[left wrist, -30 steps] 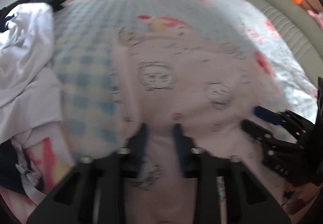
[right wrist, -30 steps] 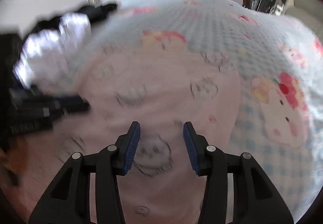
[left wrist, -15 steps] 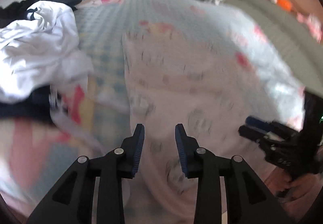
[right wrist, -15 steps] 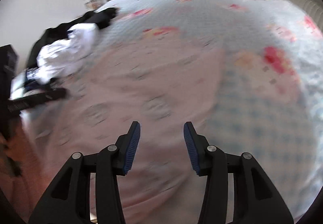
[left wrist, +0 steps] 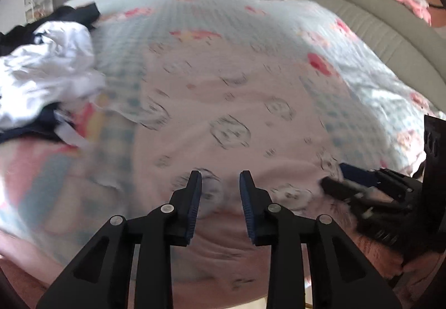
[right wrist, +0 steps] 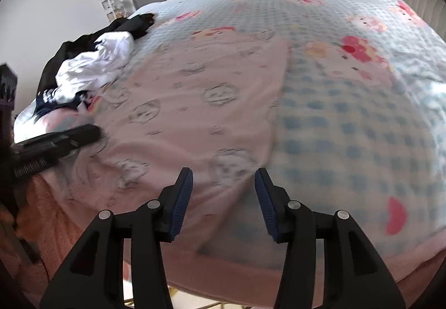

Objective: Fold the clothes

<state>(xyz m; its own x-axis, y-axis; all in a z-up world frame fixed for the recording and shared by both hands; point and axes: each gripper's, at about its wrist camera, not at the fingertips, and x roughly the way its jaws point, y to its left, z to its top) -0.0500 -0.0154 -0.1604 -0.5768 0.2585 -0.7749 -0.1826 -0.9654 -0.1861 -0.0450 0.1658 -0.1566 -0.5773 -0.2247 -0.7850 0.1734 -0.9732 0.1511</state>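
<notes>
— Bedroom first: what are you working on?

— Your surface is a bed (right wrist: 348, 119) under a blue-and-white checked cover printed with red-bowed cartoon cats. A padded headboard (left wrist: 390, 27) curves along the 2 o'clock side of the left wrist view, and closed doors stand past the far end at 12 o'clock.

— And the garment?

— A pale pink garment (right wrist: 200, 102) printed with outlined cartoon faces lies spread flat across the middle of the cover, its near edge hanging toward you over the side of the bed. The same pink cloth (left wrist: 223, 113) fills the centre of the left wrist view.

— Where are your grippers?

— Your left gripper (left wrist: 220, 192) hangs just above the near part of the pink cloth, jaws parted a moderate way with nothing between them. Your right gripper (right wrist: 223, 189) is over the garment's right edge, where pink meets check, jaws spread wider and likewise empty. Each shows in the other's view: the right one (left wrist: 362, 183) at 4 o'clock, the left one (right wrist: 55, 141) at 9 o'clock; both are blurred there, so whether either brushes the fabric I cannot tell.

— Anything else on the bed?

— A heap of white and dark clothes (right wrist: 92, 63) sits at 10 o'clock, just beyond the garment's left edge.
</notes>
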